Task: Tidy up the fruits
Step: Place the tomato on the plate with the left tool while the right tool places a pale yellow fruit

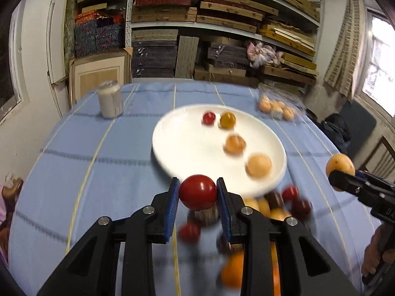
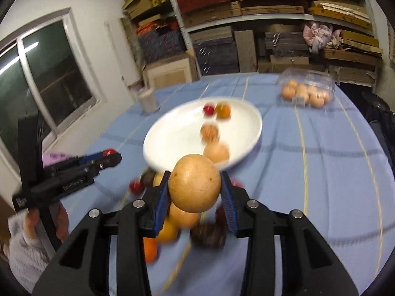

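Observation:
My left gripper (image 1: 198,192) is shut on a round red fruit (image 1: 197,191), held above a blurred heap of loose fruit (image 1: 276,204) on the blue cloth. My right gripper (image 2: 195,185) is shut on a tan round fruit (image 2: 194,183), also lifted over the heap (image 2: 182,219). Just beyond both stands a white plate (image 1: 187,145) with several small fruits on it: a red one (image 1: 208,118), a dark yellow one (image 1: 227,120) and two pale orange ones. In the left wrist view the right gripper (image 1: 339,172) shows at the right edge with the tan fruit (image 1: 340,164).
A clear plastic box of pale orange fruits (image 2: 306,91) sits at the table's far right. A grey cylindrical container (image 1: 110,101) stands at the far left. Shelves stacked with boxes (image 1: 222,24) fill the wall behind. A person's hand and sleeve (image 2: 27,241) hold the left gripper.

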### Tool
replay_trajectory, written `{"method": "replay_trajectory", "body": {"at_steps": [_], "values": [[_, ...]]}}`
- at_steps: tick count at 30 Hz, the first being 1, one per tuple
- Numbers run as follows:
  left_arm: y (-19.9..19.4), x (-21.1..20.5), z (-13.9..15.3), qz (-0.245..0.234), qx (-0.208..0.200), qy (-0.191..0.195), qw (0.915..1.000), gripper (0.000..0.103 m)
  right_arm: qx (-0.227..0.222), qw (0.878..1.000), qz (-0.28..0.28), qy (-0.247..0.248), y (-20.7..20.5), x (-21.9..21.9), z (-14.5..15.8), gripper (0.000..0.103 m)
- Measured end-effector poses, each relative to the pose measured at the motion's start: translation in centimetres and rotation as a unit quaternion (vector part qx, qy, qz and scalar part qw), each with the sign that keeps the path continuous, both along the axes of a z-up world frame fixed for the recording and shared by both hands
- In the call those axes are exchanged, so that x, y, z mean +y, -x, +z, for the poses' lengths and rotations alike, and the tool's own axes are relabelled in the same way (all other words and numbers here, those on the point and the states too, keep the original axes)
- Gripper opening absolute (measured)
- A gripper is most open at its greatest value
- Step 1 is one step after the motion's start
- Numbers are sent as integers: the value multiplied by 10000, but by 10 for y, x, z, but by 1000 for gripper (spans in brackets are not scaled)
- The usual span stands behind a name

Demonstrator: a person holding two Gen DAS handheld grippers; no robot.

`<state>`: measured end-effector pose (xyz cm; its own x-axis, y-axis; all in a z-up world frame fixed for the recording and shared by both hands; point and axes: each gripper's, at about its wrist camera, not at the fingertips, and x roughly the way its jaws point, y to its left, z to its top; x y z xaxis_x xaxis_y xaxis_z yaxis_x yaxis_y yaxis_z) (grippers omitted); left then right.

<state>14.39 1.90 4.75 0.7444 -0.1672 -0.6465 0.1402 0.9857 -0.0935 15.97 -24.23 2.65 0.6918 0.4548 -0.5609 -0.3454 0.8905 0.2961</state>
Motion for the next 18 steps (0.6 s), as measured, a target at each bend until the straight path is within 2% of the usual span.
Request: {"method": "replay_trajectory", "body": {"at_steps": [7,10,12,14,16,18], "values": [[-65,-7,-21,157,358,49,9992,31,476,9985,-256,44,-93,10,-20,39],[-75,-7,-31,111,455,19,9989,31,650,9973,-340,-27,-117,10,-34,39],[-77,-6,-38,0,562,83,9984,31,733,9963,-335,-282,-122,5,-42,42],[-78,-4,-40,-27,604,165,9980,39,714,9959,-343,-447,-121,-2,-43,50],[-75,0,-38,14,544,301,9981,61,556,9963,-409,-505,-112,-10,-35,51],[-68,4,-32,90,423,340,9985,65,336,9966,-414,-623,-98,-18,-23,52]]}}
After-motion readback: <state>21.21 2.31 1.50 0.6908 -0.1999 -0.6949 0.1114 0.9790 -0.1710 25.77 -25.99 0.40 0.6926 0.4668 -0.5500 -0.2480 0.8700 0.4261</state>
